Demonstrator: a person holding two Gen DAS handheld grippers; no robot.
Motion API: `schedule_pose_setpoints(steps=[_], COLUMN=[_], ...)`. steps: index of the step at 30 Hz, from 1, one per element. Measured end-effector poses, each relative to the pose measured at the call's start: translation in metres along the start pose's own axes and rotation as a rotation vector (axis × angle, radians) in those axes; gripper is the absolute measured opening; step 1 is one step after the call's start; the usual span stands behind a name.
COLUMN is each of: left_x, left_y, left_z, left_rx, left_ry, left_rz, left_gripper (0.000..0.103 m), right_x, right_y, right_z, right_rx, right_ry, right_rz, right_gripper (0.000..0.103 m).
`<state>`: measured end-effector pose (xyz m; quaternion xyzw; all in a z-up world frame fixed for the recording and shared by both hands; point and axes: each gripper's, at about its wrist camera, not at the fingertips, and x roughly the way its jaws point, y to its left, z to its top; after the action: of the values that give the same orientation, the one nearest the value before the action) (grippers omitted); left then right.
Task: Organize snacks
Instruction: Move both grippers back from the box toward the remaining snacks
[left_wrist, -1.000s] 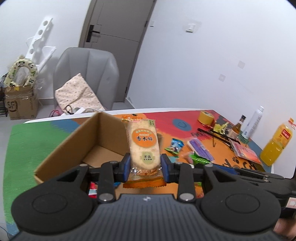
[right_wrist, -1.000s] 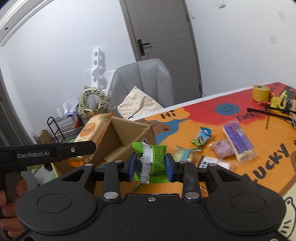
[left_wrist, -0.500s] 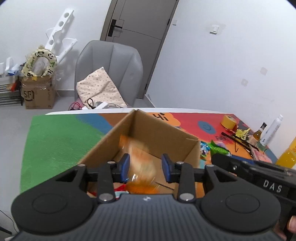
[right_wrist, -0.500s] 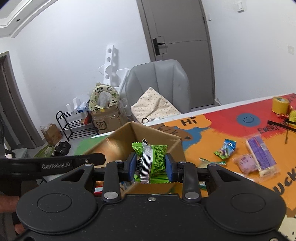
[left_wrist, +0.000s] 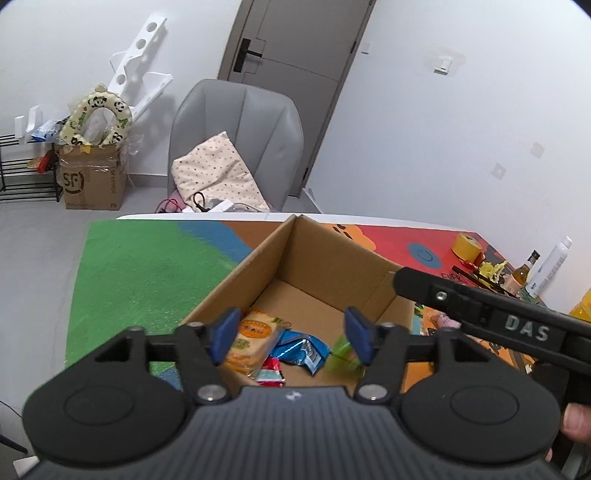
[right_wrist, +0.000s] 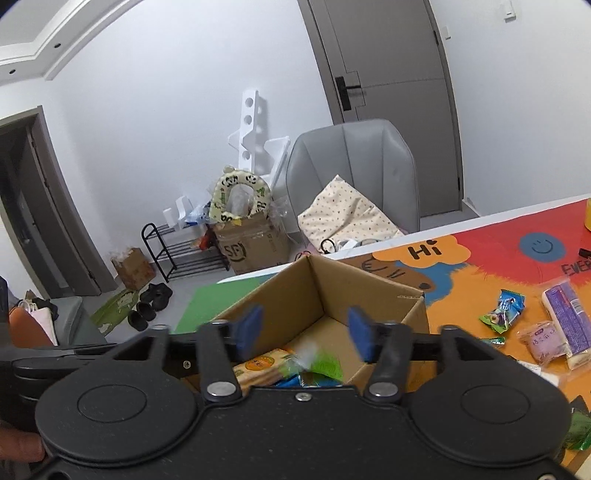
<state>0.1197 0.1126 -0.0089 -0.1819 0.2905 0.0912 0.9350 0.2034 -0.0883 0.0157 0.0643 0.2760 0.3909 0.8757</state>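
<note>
While both grippers hang over the cardboard box (left_wrist: 325, 266), each stands with its jaws wide apart and nothing between them. The left gripper (left_wrist: 291, 334) looks down into the box from the lower middle of its frame, and there the orange cracker pack (left_wrist: 251, 341) lies on the box floor at lower left, with a blue packet (left_wrist: 304, 350) beside it and a small red wrapper (left_wrist: 271, 373) at the near wall. A green packet (left_wrist: 341, 360) shows blurred just inside the right blue pad, and I cannot tell whether it rests on the floor or is in the air. The right gripper (right_wrist: 304, 332) sees the same green packet (right_wrist: 321, 363) blurred low in the box, next to the orange pack (right_wrist: 264, 367).

Only the left view shows the yellow tape roll (left_wrist: 466, 245) and the bottles (left_wrist: 546, 267) at the right edge of the frame, and the other tool's black arm crossing the box's right corner. Only the right view shows loose snacks lying on the bench (right_wrist: 480, 266) at right: a blue-green packet (right_wrist: 504, 310), a purple pack (right_wrist: 567, 312) and a pink one (right_wrist: 543, 339).

Box walls stand close on both sides of the pads. Bare green mat fills the left of the bench in the left view.
</note>
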Motion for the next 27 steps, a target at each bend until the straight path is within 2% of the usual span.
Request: schedule_pose_setpoints(steps=[1, 6, 10, 14, 22, 27], left_x=[0.0, -0.003, -0.004, -0.004, -0.009, -0.006], left_y=[-0.001, -0.009, -0.019, -0.028, -0.047, -0.061], left_z=[-0.001, -0.004, -0.008, -0.011, -0.017, -0.024], left_rx=[-0.001, 0.019, 0.038, 0.038, 0.044, 0.069], left_ry=[-0.004, -0.018, -0.012, -0.001, 0.021, 0.039], left_rz=[0.002, 0.002, -0.008, -0.01, -0.049, -0.065], left_gripper=[0.075, 0.087, 0.092, 0.096, 0.097, 0.097], right_x=[-0.002, -0.014, -0.025, -0.036, -0.058, -0.069], right_y=[-0.001, -0.015, -0.028, -0.041, -0.061, -0.074], right_z=[-0.001, -0.007, -0.015, -0.022, -0.037, -0.043], right_rx=[0.005, 0.035, 0.045, 0.069, 0.107, 0.128], right_ry=[0.001, 0.006, 0.01, 0.026, 0.038, 0.052], right_rz=[-0.005, -0.052, -0.087, -0.106, -0.145, -0.154], right_gripper=[0.057, 0.059, 0.068, 0.071, 0.081, 0.083])
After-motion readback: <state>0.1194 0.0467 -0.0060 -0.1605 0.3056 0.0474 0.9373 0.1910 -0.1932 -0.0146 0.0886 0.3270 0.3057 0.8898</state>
